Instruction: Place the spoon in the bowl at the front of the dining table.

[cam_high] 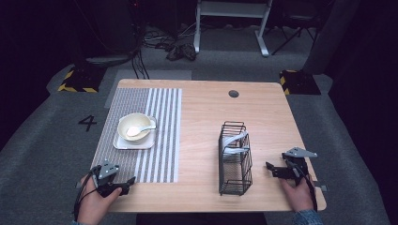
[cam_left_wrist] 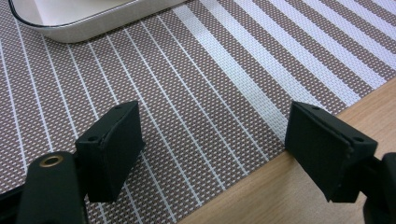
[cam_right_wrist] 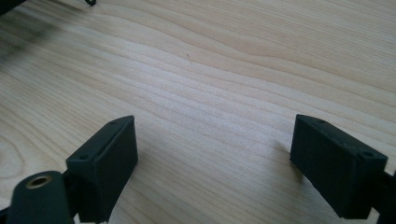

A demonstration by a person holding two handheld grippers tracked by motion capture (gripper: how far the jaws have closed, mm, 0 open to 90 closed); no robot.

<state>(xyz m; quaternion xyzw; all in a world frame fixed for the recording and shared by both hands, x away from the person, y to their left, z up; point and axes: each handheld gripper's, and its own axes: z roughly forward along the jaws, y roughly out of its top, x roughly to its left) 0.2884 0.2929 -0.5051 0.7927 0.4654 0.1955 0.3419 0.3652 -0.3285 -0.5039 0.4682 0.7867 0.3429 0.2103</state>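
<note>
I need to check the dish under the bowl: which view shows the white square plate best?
The high view: the white square plate lies whole on the striped placemat, under the cream bowl. The left gripper view catches one rim corner; the right gripper view faces bare wooden table.

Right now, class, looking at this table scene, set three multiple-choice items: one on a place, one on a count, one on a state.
1. Where does the bowl stand?
A. On a white square plate on the striped placemat
B. Inside the wire rack
C. On bare wood

2. How many spoons lie in the bowl?
A. None
B. One
C. Three

3. How do the jaws of the left hand-held gripper stand?
A. Shut on the spoon
B. Shut on the plate
C. Open, nothing between them

Answers:
1 A: the high view shows the bowl on the plate, on the placemat, left of the black wire rack.
2 B: a single white spoon rests in it.
3 C: the left gripper view shows the placemat between wide-apart jaws.
</note>
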